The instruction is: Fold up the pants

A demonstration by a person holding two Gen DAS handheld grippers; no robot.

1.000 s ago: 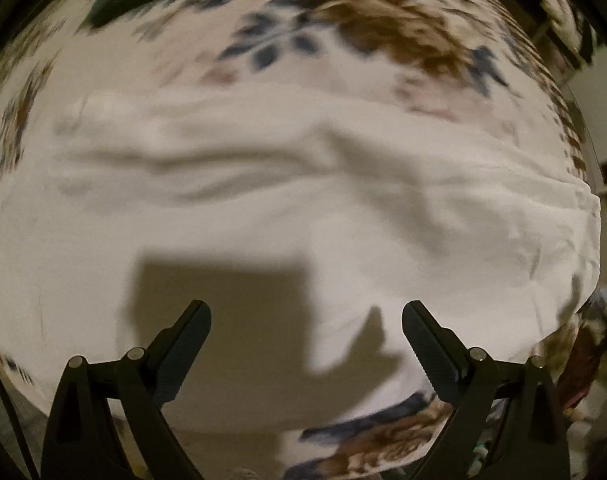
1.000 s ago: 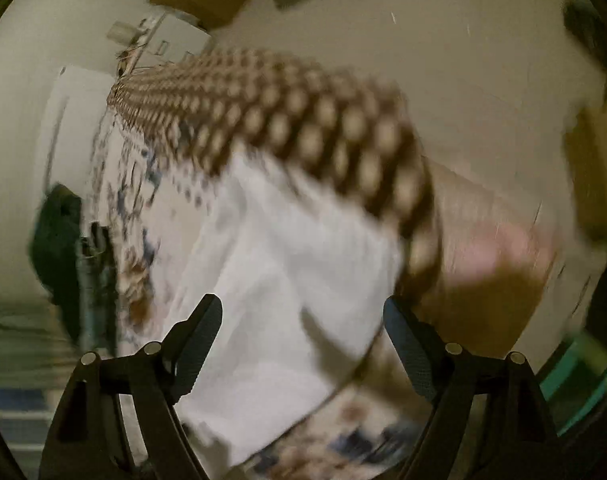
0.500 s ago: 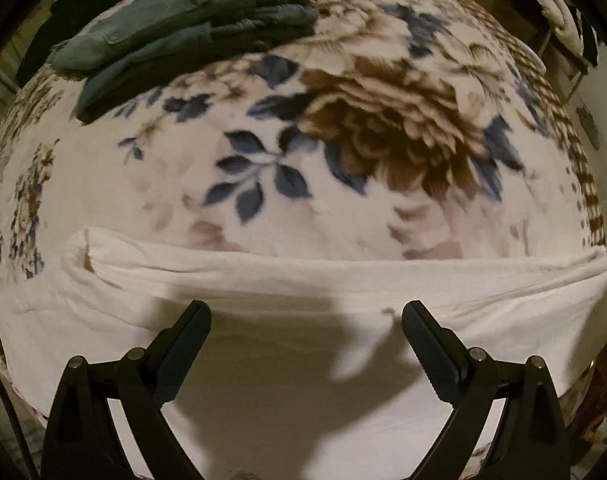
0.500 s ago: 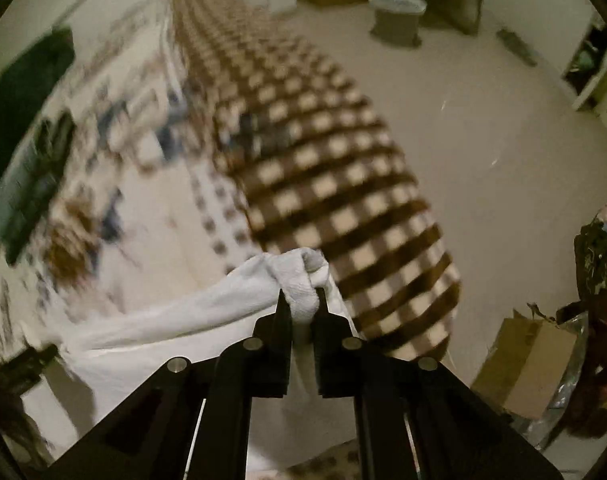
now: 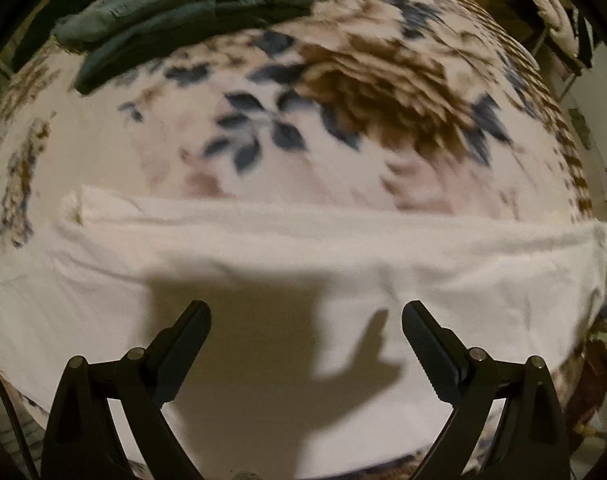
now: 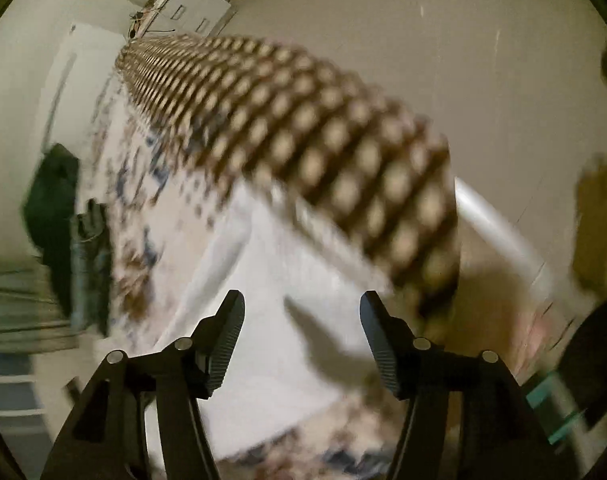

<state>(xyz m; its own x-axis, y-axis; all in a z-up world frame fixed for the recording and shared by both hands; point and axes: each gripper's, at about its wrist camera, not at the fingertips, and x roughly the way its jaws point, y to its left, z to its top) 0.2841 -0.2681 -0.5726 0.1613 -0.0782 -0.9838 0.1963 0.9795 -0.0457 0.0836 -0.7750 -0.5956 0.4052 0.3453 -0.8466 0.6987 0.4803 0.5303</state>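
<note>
The white pants (image 5: 303,264) lie flat across the near part of a floral blanket (image 5: 343,120), their far edge folded over in a long band. My left gripper (image 5: 306,316) is open and empty just above the pants. In the blurred right wrist view the white pants (image 6: 287,280) lie below my right gripper (image 6: 302,308), which is open and empty.
A stack of folded dark green pants (image 5: 191,8) lies at the far left of the blanket, also in the right wrist view (image 6: 83,248). A brown checked cover (image 6: 323,128) hangs over the bed's side. Beige floor (image 6: 463,60) and furniture lie beyond.
My right gripper was shut on a bunch of the white pants half a second ago; now it is open and swung away. My left gripper stays open, shifted slightly over the pants.
</note>
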